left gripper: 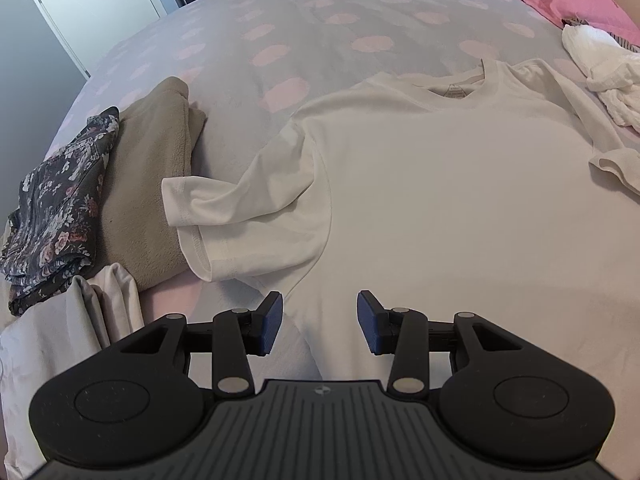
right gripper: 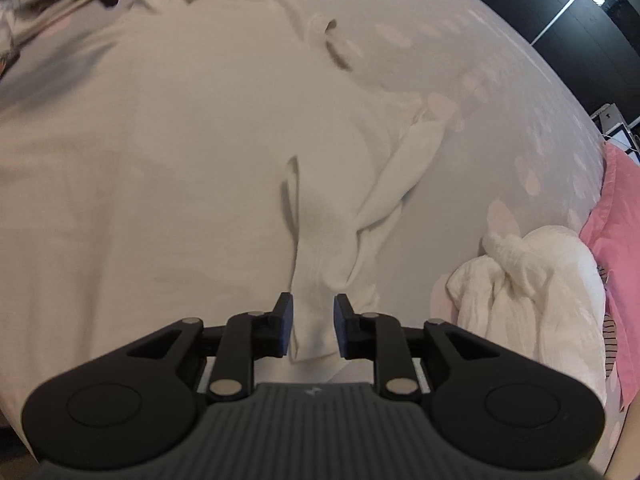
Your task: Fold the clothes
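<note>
A white T-shirt (left gripper: pixel 460 200) lies spread flat, front up, on the dotted grey bedcover (left gripper: pixel 280 40), collar at the far side. Its left sleeve (left gripper: pixel 240 200) is creased and sticks out sideways. My left gripper (left gripper: pixel 320 320) hovers open over the shirt's lower left part with nothing between its fingers. In the right wrist view the same shirt (right gripper: pixel 180 160) fills the left. Its other sleeve (right gripper: pixel 316 264) runs up between the fingers of my right gripper (right gripper: pixel 314 330). The jaws stand partly apart around the cloth without pinching it.
Left of the shirt sits a folded tan garment (left gripper: pixel 152 184) with a dark floral one (left gripper: pixel 60 200) on it. Pale cloth (left gripper: pixel 60 340) lies nearer. A crumpled white garment (right gripper: pixel 532 280) and a pink pillow (right gripper: pixel 616 240) lie right.
</note>
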{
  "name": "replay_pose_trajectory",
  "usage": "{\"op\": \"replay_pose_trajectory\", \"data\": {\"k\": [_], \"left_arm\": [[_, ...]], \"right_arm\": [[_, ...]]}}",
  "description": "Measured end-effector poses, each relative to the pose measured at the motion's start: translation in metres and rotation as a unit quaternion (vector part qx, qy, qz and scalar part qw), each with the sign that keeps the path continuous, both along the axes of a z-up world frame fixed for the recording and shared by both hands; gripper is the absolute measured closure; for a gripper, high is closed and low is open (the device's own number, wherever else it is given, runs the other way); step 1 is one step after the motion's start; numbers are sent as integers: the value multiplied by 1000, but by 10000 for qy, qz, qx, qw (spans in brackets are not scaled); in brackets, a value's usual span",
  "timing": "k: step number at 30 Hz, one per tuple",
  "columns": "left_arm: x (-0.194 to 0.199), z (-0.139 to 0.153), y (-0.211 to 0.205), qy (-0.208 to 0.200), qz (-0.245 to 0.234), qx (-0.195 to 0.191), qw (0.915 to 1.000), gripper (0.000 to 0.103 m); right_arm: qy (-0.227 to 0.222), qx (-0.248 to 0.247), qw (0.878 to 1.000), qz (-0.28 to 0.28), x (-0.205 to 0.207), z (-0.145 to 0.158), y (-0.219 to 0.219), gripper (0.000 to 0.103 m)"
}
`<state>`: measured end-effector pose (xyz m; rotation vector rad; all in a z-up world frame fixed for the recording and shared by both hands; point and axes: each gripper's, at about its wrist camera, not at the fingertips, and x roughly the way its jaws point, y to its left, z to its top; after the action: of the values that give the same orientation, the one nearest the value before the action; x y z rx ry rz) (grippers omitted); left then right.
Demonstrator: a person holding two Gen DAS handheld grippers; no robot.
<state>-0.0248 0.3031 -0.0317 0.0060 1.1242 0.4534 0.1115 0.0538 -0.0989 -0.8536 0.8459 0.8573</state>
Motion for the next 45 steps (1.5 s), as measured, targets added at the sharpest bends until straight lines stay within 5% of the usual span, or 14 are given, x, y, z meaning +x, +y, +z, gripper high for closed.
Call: {"op": "replay_pose_trajectory", "data": {"k": [8,10,18,20,22,24,34,45], "left_arm": [[-4,-2,7,36,104,-48,9999,64],[-3,-3,9,43,110,-76,9999,64],[1,-3,19,30,149,-207,9997,64],[1,-5,25,71,194,-209,9996,64],[0,-8,31,122,247,-212,9994,64],[0,-10,36,172,300,-215,9992,64],[2,-14,45,240,360,-229,9988,64],[3,-16,44,305,367,-185,9987,64]], "right_arm": [[-197,1018,9826,-1543,61,10,28,73],[-223,1147,9781,-1721,73,6,42,61],[103,1302,9618,-2407,130,-31,78,61],[225,1255,9599,-2495,139,-42,78,63],[336,1303,9579,-2536,145,-46,75,89],[445,1372,9557,-2567,149,-49,72,96],[-1059,708,9354,-3297,181,-60,73,102],[-464,1161,9253,-3580,176,-35,63,94]]}}
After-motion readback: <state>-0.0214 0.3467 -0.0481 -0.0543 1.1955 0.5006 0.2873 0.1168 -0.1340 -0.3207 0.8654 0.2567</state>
